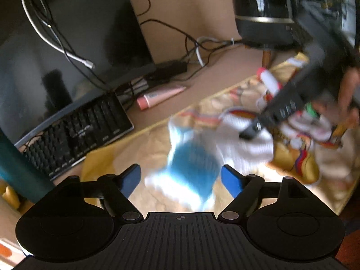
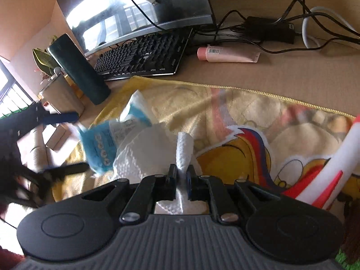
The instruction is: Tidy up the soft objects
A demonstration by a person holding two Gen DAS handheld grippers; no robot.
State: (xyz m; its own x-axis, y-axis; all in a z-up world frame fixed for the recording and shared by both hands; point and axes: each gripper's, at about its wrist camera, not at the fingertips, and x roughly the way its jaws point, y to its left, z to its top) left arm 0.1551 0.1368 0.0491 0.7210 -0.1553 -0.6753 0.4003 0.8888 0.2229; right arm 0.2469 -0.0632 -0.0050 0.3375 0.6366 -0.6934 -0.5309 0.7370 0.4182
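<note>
1. Pinched between the pressed-together blue pads of the right gripper (image 2: 180, 177), a fold of white paper towel (image 2: 144, 150) rises at lower centre of the right wrist view
2. Beside it, left of centre, lies a blue-and-white packet (image 2: 99, 144), possibly tissues; blur hides detail
3. Left gripper (image 1: 180, 180) hangs spread over that packet, touching nothing
4. Both soft items sit loose on the cartoon blanket (image 2: 258, 117), so the sorting looks barely begun
</note>
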